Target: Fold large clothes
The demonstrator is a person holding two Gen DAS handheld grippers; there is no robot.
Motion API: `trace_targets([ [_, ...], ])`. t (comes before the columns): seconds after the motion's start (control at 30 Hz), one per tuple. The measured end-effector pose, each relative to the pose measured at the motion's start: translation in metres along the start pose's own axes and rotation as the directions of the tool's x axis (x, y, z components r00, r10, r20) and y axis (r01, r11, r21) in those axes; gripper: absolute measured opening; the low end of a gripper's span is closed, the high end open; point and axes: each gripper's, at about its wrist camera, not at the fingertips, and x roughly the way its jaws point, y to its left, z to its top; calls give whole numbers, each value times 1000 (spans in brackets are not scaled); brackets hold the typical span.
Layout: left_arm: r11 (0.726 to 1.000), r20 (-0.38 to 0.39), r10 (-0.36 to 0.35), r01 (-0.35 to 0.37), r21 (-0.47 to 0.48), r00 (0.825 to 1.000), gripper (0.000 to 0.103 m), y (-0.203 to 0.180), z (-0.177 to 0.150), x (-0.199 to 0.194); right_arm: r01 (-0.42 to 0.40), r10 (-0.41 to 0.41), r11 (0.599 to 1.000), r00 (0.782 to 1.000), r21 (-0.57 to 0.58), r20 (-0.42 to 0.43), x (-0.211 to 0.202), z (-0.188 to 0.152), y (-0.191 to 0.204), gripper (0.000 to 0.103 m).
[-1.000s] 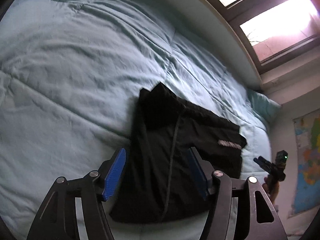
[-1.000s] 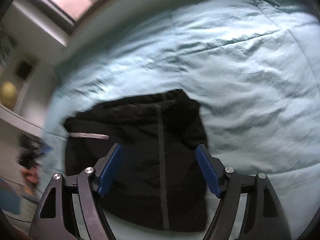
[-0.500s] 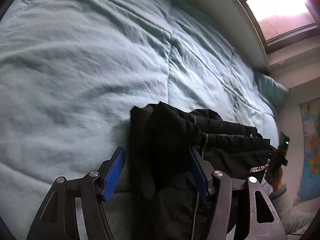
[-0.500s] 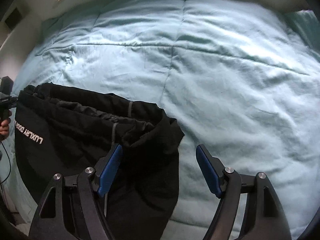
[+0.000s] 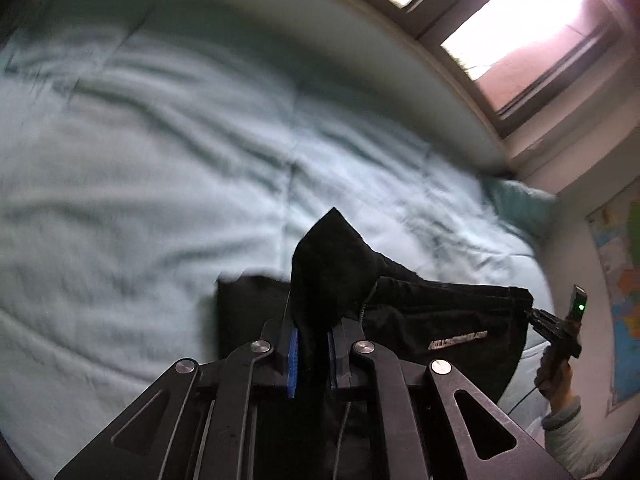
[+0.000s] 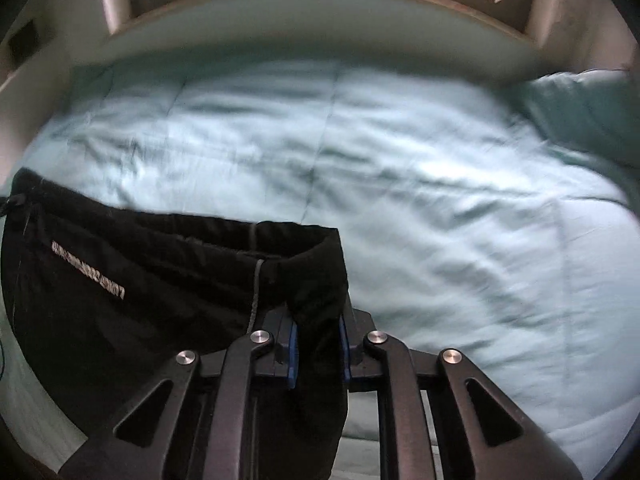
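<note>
A black garment [image 5: 420, 320] with white lettering hangs stretched between my two grippers above the light blue bed. My left gripper [image 5: 312, 354] is shut on one corner of its waistband, and a fold of black cloth sticks up between the blue pads. My right gripper [image 6: 318, 350] is shut on the other corner of the garment [image 6: 160, 280]. The right gripper also shows at the far right of the left wrist view [image 5: 538, 316], pinching the cloth's end.
The light blue quilted bedspread [image 6: 400, 180] fills both views. A teal pillow [image 6: 580, 120] lies at the bed's right end. A window [image 5: 520, 28] runs along the wall behind the bed. A map [image 5: 624, 300] hangs on the right wall.
Both grippers have closed on the garment's upper corners and lifted it off the bed. The cloth now hangs taut between them instead of lying flat.
</note>
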Motion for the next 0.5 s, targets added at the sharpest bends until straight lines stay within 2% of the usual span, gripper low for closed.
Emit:
trace_targets([
  [0.07,998,18,42,-43,55,999,11,-14,25,4,58,-58,998,998,-16,23,2,21,3,18],
  [0.13,993,21,108,-109,51,994,11,-14,38,21,95,-95,995,995,5,18,19,35,3,18],
  [0.23,977,-35,214,-213,21,976,12,5,38,67,144,-141,989,986,28,-89,81,41,4,17],
  [0.27,967,-86,252,-254,-4,964,12,20,31,93,148,-143,989,981,26,-133,103,38,7,17],
  [0.33,961,-150,253,-266,-72,956,12,38,19,126,141,-134,990,964,13,-230,149,27,14,17],
  [0.37,958,-176,245,-266,-106,953,16,49,11,140,136,-128,991,953,9,-273,169,20,17,17],
  [0.43,955,-172,229,-255,-149,958,18,62,4,154,142,-136,990,943,-1,-304,186,15,22,18],
  [0.5,957,-174,193,-225,-185,966,21,68,5,153,146,-134,989,940,13,-314,190,18,21,23],
])
